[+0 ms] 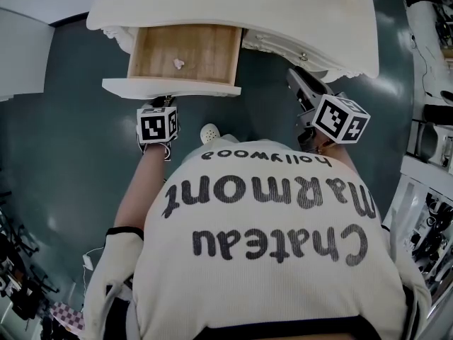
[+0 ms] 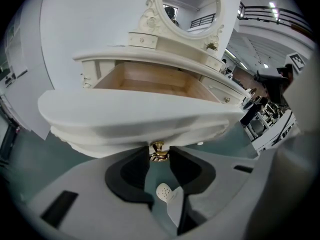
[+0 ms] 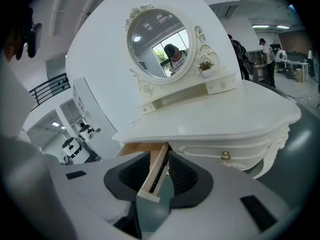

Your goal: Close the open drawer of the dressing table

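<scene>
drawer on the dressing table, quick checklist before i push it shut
1. Drawer pulled out, needs closing: ok.
2. Gold knob sits between the left gripper jaws: ok.
3. Jaws pressing on the knob: cannot tell.
4. Nothing sticks up over the drawer walls, only a small white scrap on its floor: ok.
5. Right gripper jaws apart, holding nothing: ok.
6. Right gripper clear of the drawer's side: cannot tell.
</scene>
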`<act>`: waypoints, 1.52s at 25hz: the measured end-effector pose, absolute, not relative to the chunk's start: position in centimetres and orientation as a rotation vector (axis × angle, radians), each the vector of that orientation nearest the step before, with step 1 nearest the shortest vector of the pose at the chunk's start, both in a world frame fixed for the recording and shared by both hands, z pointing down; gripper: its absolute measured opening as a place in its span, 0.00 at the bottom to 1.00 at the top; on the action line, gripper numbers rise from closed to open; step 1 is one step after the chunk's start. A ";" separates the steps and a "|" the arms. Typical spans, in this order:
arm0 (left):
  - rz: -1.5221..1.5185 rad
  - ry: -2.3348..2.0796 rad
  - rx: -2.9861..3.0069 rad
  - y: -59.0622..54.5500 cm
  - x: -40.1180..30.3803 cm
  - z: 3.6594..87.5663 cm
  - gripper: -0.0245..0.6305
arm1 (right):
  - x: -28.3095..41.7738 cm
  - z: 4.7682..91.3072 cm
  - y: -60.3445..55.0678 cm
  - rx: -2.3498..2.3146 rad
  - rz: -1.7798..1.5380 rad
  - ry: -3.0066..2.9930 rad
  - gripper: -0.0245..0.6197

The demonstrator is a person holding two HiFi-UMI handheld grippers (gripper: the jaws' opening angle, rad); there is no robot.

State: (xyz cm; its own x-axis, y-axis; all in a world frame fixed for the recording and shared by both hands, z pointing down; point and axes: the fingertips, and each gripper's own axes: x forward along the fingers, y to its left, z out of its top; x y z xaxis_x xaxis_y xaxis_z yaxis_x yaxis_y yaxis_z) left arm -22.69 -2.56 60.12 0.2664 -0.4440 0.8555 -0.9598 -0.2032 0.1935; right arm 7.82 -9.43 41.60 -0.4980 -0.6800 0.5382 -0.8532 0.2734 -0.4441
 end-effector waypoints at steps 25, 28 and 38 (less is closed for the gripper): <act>0.814 -1.266 1.810 -6.5 -21.7 59.8 0.24 | 8.2 43.6 -9.9 1.494 1.136 -2.244 0.25; 0.809 -1.274 1.797 -7.0 -21.7 59.8 0.24 | 8.2 43.6 -11.0 1.483 1.139 -2.254 0.25; 0.798 -1.295 1.724 -7.8 -21.4 59.8 0.24 | 8.4 42.6 -16.6 1.434 1.128 -2.332 0.25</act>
State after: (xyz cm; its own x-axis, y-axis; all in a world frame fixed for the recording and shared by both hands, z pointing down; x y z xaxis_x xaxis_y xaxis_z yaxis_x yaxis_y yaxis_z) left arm -21.37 -7.85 59.75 0.2706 -0.4446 0.8539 -0.9626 -0.1374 0.2335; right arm 8.45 -16.60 42.56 -0.5183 -0.6880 0.5079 -0.8253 0.2467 -0.5080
